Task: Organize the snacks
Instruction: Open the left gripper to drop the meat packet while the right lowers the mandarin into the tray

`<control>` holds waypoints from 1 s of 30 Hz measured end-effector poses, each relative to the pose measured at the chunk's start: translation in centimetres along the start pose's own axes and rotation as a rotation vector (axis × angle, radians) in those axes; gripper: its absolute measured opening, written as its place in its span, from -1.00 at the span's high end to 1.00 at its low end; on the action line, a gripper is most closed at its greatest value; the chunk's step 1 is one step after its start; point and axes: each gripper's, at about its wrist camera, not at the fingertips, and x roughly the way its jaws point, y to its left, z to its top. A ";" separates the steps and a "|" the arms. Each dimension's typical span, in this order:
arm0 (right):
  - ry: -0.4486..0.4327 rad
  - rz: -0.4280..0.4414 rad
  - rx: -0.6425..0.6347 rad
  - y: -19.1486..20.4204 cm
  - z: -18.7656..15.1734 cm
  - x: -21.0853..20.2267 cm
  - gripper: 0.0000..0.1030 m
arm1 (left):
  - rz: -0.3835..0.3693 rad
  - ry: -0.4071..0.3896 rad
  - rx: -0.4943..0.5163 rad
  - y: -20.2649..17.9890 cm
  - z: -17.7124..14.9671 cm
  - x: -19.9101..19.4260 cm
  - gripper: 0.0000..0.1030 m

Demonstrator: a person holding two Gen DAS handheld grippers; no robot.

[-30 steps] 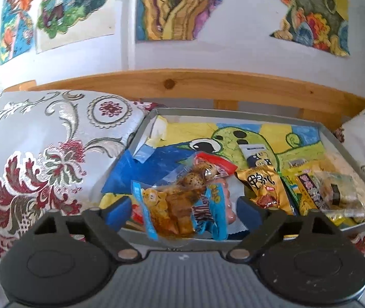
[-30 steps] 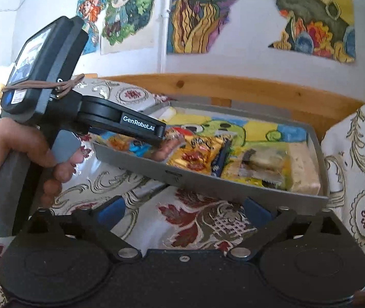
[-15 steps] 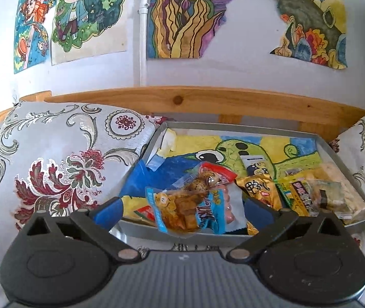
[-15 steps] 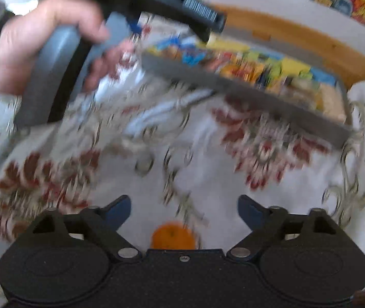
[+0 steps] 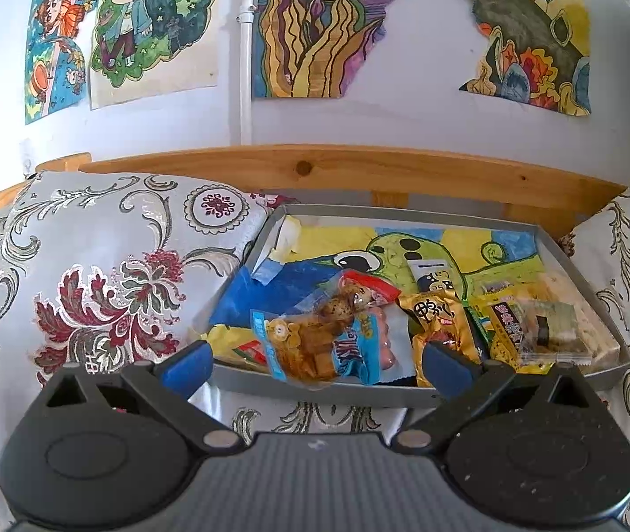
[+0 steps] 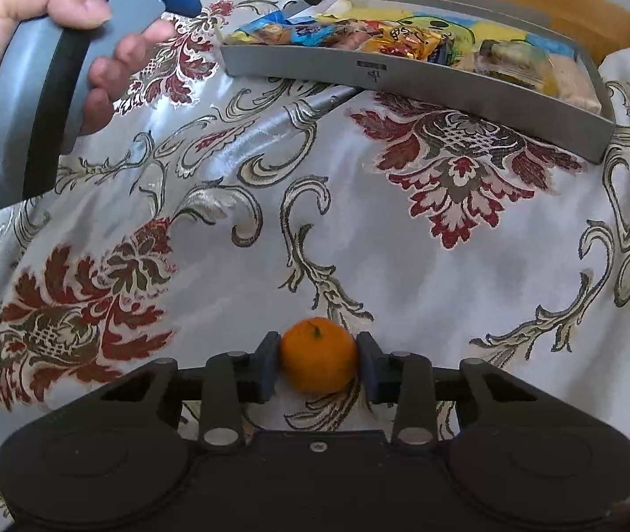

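A grey tray (image 5: 328, 388) sits on the patterned cloth and holds several snack packets, among them a blue-edged clear packet (image 5: 310, 346) at its near edge and a gold packet (image 5: 439, 319). My left gripper (image 5: 315, 361) hovers open just in front of that tray, empty. In the right wrist view the same tray (image 6: 425, 84) lies far ahead. A small orange mandarin (image 6: 318, 354) rests on the cloth with my right gripper (image 6: 318, 365) shut on it, both pads against its sides.
A floral silver-and-red cloth (image 6: 359, 230) covers the surface. A wooden rail (image 5: 359, 173) and a wall with drawings stand behind the tray. A person's hand (image 6: 18, 31) holds the left gripper's handle at the upper left of the right wrist view.
My right gripper tilted down from the tray toward the cloth, reached the mandarin and closed on it. My left gripper drew back a little from the tray, still open.
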 end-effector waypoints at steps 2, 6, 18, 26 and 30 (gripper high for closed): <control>-0.010 -0.002 -0.006 0.2 0.2 -0.1 0.27 | 0.003 0.001 -0.003 0.0 0.0 0.1 -0.99; -0.109 -0.004 -0.006 0.1 1.3 -1.2 0.27 | 0.009 0.000 0.001 0.1 0.1 0.2 -0.99; -0.536 -0.126 0.037 -3.1 9.3 -2.0 0.27 | 0.033 -0.021 -0.034 2.6 -0.1 -0.2 -0.99; -0.509 -0.180 0.030 -4.3 13.8 2.2 0.25 | 0.040 -0.015 -0.060 4.3 -1.0 -0.6 -0.99; -0.474 -0.194 0.027 -4.1 13.6 3.5 0.20 | 0.035 -0.007 -0.061 4.6 -1.6 -0.9 -0.99</control>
